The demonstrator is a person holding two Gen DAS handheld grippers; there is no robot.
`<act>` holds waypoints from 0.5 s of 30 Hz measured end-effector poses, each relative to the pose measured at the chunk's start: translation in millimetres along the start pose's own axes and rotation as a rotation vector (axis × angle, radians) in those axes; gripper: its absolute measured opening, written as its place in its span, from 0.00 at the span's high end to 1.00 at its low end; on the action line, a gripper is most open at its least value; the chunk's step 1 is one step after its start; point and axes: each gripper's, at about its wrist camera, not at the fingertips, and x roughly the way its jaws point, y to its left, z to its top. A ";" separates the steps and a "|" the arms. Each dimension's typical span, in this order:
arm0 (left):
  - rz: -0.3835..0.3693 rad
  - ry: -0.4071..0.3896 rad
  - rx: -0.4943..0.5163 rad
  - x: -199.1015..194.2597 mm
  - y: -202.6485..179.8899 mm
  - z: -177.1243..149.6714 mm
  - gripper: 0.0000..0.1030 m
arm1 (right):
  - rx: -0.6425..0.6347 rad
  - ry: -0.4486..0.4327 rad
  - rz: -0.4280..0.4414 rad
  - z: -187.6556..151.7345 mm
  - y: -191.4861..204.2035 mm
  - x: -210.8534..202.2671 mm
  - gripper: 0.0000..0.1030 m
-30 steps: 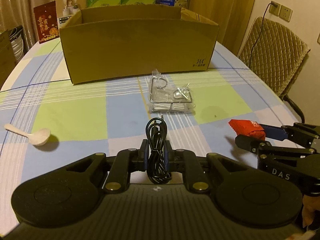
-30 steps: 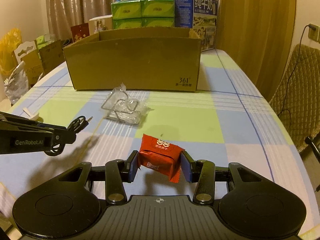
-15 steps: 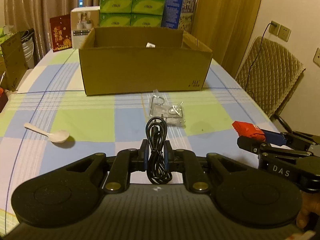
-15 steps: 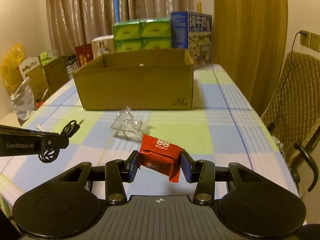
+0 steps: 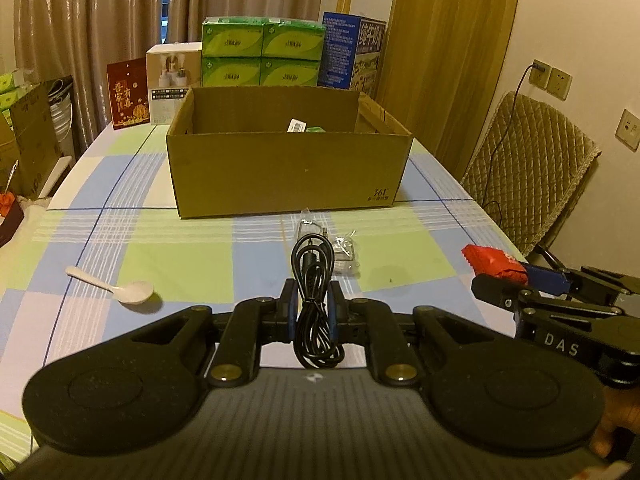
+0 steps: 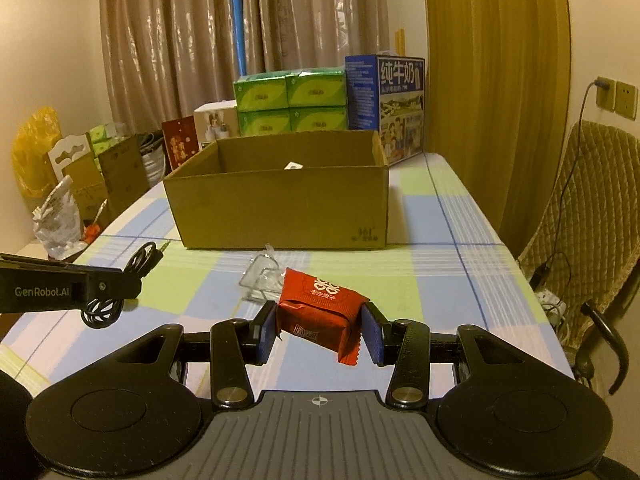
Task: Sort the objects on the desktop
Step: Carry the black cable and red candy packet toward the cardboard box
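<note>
We hold a coiled black cable (image 5: 313, 280) pinched in our left tool (image 5: 313, 304) and a crinkly red packet (image 6: 320, 308) clamped in our right tool (image 6: 320, 330), both raised above the desk (image 5: 192, 264). Ahead sits the open cardboard box (image 5: 288, 168), a clear bag of wire hooks (image 5: 344, 256) lying before it, a white plastic spoon (image 5: 120, 288) alone at left on open checked cloth.

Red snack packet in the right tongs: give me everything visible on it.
The red snack packet is a glossy, pillow-shaped foil wrapper with white characters on top and a crimped, zigzag end seal hanging at its lower right. It sits tilted, clamped at both sides between the blue pads of the right tongs, lifted clear of the checked tablecloth. Nothing else touches it.
</note>
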 end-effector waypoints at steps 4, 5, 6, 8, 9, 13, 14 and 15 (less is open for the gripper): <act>0.001 -0.008 0.008 -2.3 -1.2 4.3 0.89 | -0.003 -0.002 0.005 1.9 1.6 -1.5 0.59; -0.001 -0.007 0.009 -2.3 -1.4 5.6 0.89 | -0.006 -0.002 0.005 2.7 1.7 -1.5 0.59; -0.002 -0.008 0.012 -2.3 -1.1 7.1 0.89 | -0.007 -0.002 0.006 3.9 1.8 -1.8 0.59; 0.001 -0.012 0.017 -1.9 0.1 10.3 0.89 | 0.001 -0.002 0.011 7.6 0.5 -1.3 0.59; 0.003 -0.014 0.018 -1.6 0.8 12.0 0.89 | 0.005 -0.004 0.011 10.5 0.4 -0.8 0.59; 0.008 -0.022 0.021 1.4 5.9 20.7 0.89 | 0.009 -0.016 0.015 24.1 0.7 2.5 0.59; 0.008 -0.024 0.020 2.1 7.4 22.9 0.89 | 0.007 -0.019 0.016 27.4 0.8 4.3 0.59; 0.009 -0.027 0.019 2.7 9.2 25.4 0.89 | 0.006 -0.021 0.016 31.4 1.1 6.3 0.59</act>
